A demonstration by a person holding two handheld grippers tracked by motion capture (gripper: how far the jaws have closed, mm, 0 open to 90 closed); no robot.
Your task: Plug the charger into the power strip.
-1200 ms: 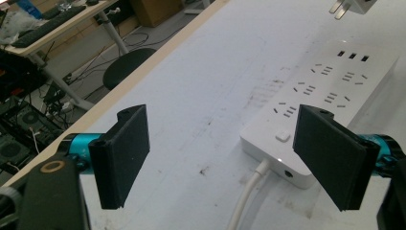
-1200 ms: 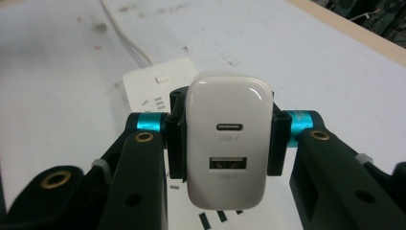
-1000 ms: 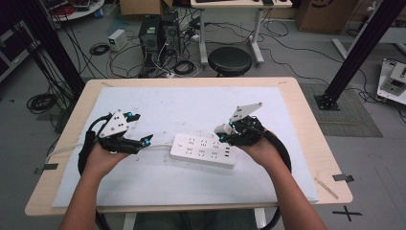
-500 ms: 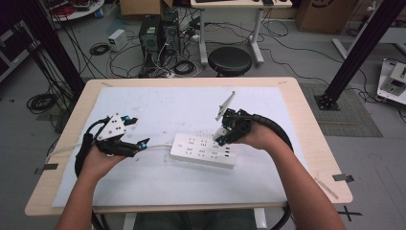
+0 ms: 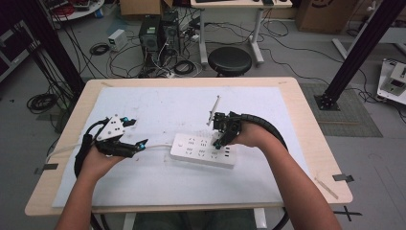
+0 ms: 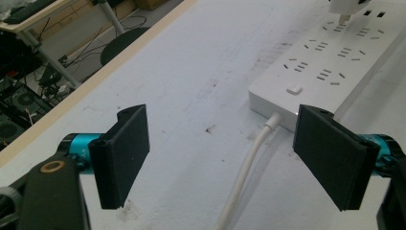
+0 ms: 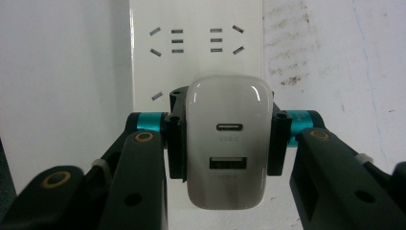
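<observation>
The right claw [image 7: 224, 143] grips a white charger [image 7: 226, 148] over the power strip [image 5: 203, 150] at the middle of the high view, seemingly about to plug it in; next, line its prongs up with a socket. Its ports read "USB-C" and, faintly, "USB-A". The left claw [image 6: 230, 153] hangs wide, empty.

White USB charger [image 7: 226, 143] clamped between black fingers [image 7: 174, 148], over white power strip [image 7: 196, 43].
</observation>
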